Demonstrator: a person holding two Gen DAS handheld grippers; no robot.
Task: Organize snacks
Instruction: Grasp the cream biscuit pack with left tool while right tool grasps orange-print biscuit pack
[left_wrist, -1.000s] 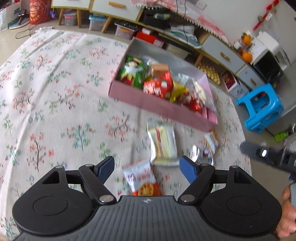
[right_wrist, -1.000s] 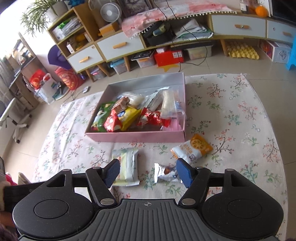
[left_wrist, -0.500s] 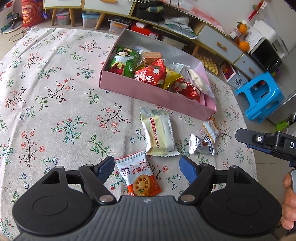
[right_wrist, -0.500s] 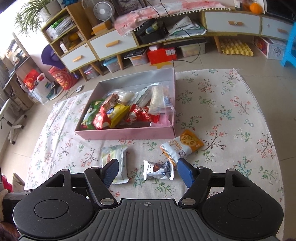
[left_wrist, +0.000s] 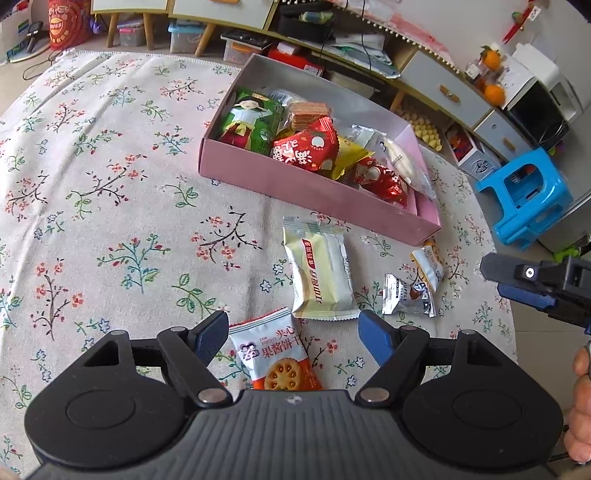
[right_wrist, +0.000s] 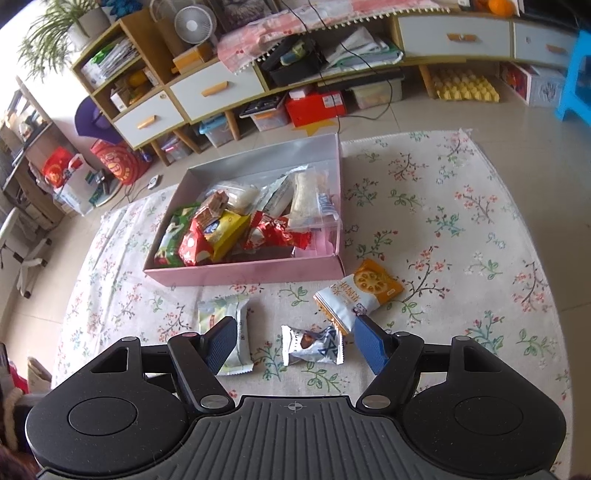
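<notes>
Left wrist view. Step in hand, as I judge it: approach for a pick; four loose packets remain outside the pink box (left_wrist: 317, 195), which already holds many snacks. Left hand-held gripper (left_wrist: 293, 339) is wide open and holds nothing. The jam-biscuit packet (left_wrist: 275, 356) lies flat on the floral surface (left_wrist: 110, 192) between the two blue pads, its near end hidden under the gripper body. The pale cream packet (left_wrist: 319, 275) lies just beyond it, with the small silver packet (left_wrist: 406, 295) to its right. The box is farther off, past the cream packet. Next move, by judgement: lower until the pads straddle the biscuit packet, then close; a thin, flat wrapper may slip, so the pads need to reach the surface.

Right wrist view. Right hand-held gripper (right_wrist: 295, 341) is also wide open and empty. The silver packet (right_wrist: 312, 345) lies between its pads, not touched. The orange-and-white packet (right_wrist: 358, 295) sits just beyond the right pad, the cream packet (right_wrist: 225, 332) partly behind the left pad. The box (right_wrist: 258, 271) stands beyond all three. Likely next: descend and close on the silver packet, keeping clear of the neighbouring orange one.
</notes>
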